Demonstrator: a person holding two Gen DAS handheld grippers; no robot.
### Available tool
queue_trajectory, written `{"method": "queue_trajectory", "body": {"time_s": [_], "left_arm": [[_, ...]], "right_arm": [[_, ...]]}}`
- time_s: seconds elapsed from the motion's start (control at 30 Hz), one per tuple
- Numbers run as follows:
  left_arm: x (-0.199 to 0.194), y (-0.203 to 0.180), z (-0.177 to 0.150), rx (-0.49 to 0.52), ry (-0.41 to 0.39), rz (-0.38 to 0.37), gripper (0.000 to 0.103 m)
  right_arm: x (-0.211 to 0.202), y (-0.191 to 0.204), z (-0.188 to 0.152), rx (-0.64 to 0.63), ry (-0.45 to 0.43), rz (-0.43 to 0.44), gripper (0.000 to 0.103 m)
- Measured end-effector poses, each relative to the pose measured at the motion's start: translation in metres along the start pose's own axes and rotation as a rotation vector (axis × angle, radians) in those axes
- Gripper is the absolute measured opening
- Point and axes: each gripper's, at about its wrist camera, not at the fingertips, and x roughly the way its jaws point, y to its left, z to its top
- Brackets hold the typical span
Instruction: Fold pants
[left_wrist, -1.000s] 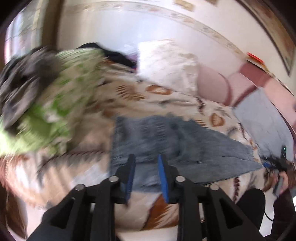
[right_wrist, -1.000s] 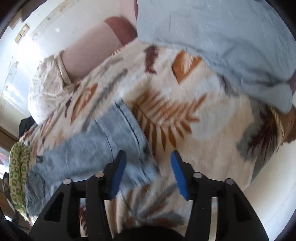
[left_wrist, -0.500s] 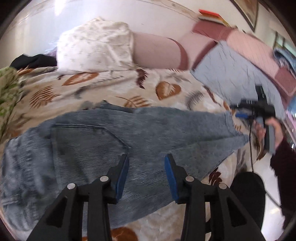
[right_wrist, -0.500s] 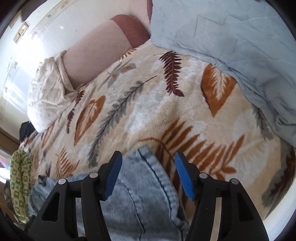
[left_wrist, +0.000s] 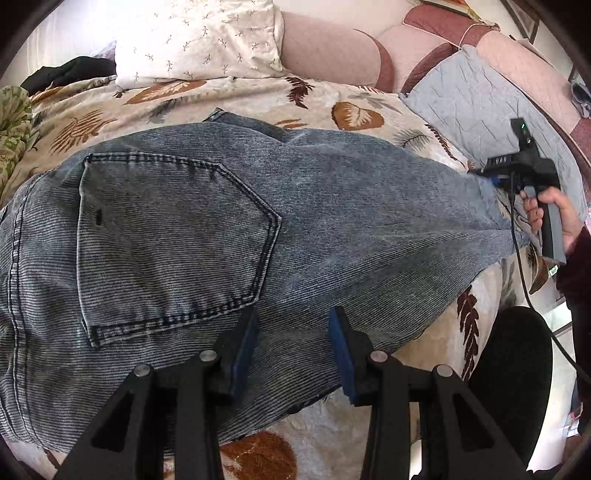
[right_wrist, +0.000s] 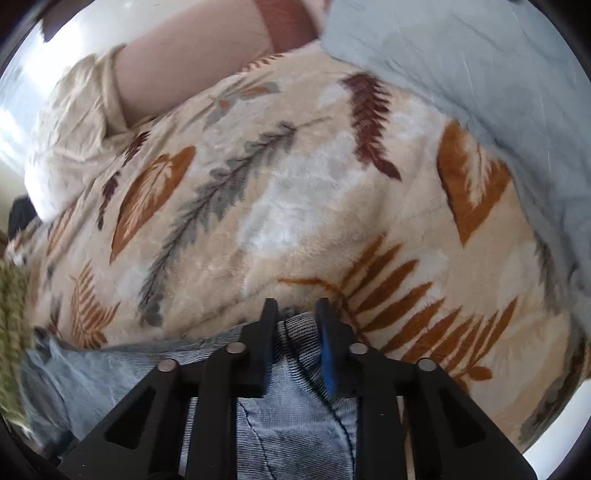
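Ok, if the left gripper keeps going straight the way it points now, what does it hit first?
Most likely the jeans: the left gripper points down at the denim just right of the back pocket, jaws open with nothing between them. How far above the cloth it hangs is unclear.

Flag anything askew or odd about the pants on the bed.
The jeans lie flat but slanted across the leaf-print blanket. The right gripper has just closed its jaws on the bunched hem. No damage stands out.

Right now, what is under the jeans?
The jeans lie flat on a leaf-print blanket, which shows all round them. Whatever sits directly beneath the denim is covered and cannot be seen.
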Motion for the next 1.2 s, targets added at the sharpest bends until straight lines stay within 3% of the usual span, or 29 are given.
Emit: {"method": "queue_trajectory", "body": {"time_s": [0.2,0.4,0.53,0.6,0.73,0.83,0.97,1.07,1.13,1.2], "left_arm": [[0.002,-0.005,-0.002,0.025,-0.006,0.016,0.043],[0.001,-0.005,0.001,0.012,0.006,0.017,0.044],[-0.009,-0.008,0.013,-0.018,-0.019,0.014,0.048],[-0.016,-0.019,0.024,0.006,-0.050,-0.024,0.051],[-0.014,-0.054,0.051,0.074,-0.082,-0.080,0.057],[0.008,-0.084,0.065,0.123,-0.083,-0.098,0.057],[0.044,-0.119,0.069,0.206,-0.040,-0.057,0.058],[0.065,-0.126,0.064,0.224,0.022,-0.022,0.058],[0.075,-0.121,0.058,0.229,0.063,0.006,0.062],[0.075,-0.119,0.049,0.241,0.048,0.017,0.065]], "right_arm": [[-0.031,0.003,0.015,0.020,-0.181,0.066,0.017],[0.030,-0.013,0.018,0.061,-0.041,0.052,0.022],[-0.004,-0.029,0.009,0.107,-0.121,0.105,0.049],[-0.035,-0.028,-0.002,0.062,-0.180,0.128,0.049],[-0.082,-0.007,-0.040,-0.131,-0.177,0.148,0.047],[-0.092,0.005,-0.066,-0.212,-0.173,0.157,0.042],[-0.079,0.013,-0.092,-0.268,-0.130,0.117,0.035],[-0.049,0.005,-0.106,-0.289,-0.027,0.047,0.024],[-0.044,-0.002,-0.117,-0.303,-0.038,0.051,0.024],[-0.045,-0.005,-0.120,-0.305,-0.047,0.058,0.024]]}}
